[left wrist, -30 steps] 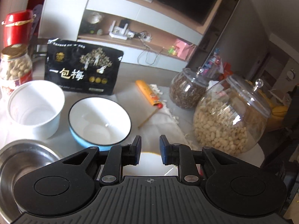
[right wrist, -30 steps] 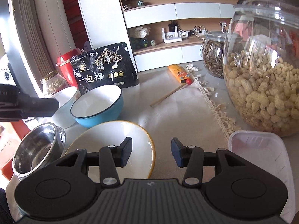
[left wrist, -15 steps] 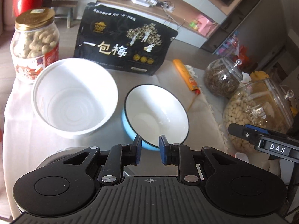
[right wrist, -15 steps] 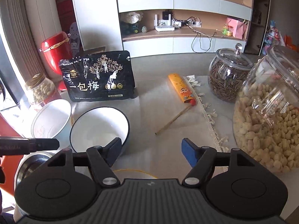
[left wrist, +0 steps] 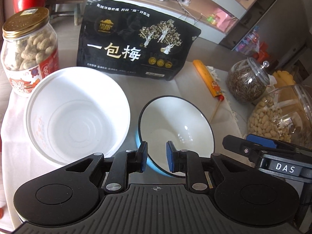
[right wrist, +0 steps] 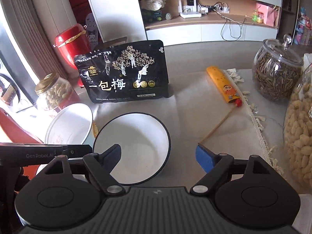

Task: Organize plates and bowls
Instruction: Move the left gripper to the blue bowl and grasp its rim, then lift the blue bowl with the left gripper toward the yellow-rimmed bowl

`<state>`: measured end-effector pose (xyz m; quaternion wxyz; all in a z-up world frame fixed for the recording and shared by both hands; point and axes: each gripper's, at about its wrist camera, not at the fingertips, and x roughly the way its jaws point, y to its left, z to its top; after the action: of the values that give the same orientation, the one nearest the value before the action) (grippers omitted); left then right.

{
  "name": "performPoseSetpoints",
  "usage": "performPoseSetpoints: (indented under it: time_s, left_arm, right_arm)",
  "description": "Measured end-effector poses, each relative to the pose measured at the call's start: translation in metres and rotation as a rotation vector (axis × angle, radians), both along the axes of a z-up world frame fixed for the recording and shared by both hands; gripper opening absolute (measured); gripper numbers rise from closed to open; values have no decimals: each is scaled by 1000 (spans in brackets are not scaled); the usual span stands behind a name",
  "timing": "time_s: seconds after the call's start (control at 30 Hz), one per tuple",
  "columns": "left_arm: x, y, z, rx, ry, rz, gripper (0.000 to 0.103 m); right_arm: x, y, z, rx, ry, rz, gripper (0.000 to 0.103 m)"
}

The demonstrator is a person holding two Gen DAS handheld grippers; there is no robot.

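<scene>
The blue bowl (right wrist: 134, 146) sits on the surface beside the white tub (left wrist: 78, 115). The right gripper (right wrist: 158, 156) hovers over it, fingers spreading, nothing between them, likely readying a rim grasp. The left gripper (left wrist: 156, 157) fingers stand narrowly apart, empty.

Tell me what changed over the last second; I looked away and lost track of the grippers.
Both views swung left from the plate toward the blue bowl. The right gripper is opening, its jaws now straddling the bowl's rim without touching it. The left gripper stayed narrowly open, empty. Bowls, jars and bag stayed put.
</scene>
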<state>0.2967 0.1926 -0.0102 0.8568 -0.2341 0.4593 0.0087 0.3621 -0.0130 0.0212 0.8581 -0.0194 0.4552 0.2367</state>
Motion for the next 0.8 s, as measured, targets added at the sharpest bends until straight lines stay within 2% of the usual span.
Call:
performPoseSetpoints:
  time_s: [0.1, 0.23, 0.37, 0.43, 0.5, 0.63, 0.8]
  left_arm:
    - [5, -3, -7, 14, 25, -2, 23]
    - [13, -11, -18, 96, 70, -10, 24]
    - [19, -15, -31, 87, 100, -24, 26]
    - [21, -19, -34, 107, 101, -23, 28]
    - [23, -21, -34, 128, 104, -26, 28]
    - [23, -21, -34, 119, 97, -33, 28]
    - [22, -26, -34, 84, 107, -54, 29]
  right_arm:
    - [16, 1, -14, -5, 40, -46, 80]
    - [32, 12, -38, -38, 97, -62, 75]
    - [46, 23, -63, -58, 166, -44, 57]
    - [51, 25, -73, -57, 204, -44, 48]
    - [54, 25, -81, -48, 247, -43, 35]
    - [53, 23, -90, -19, 300, -32, 27]
    - [45, 23, -81, -48, 252, -19, 27]
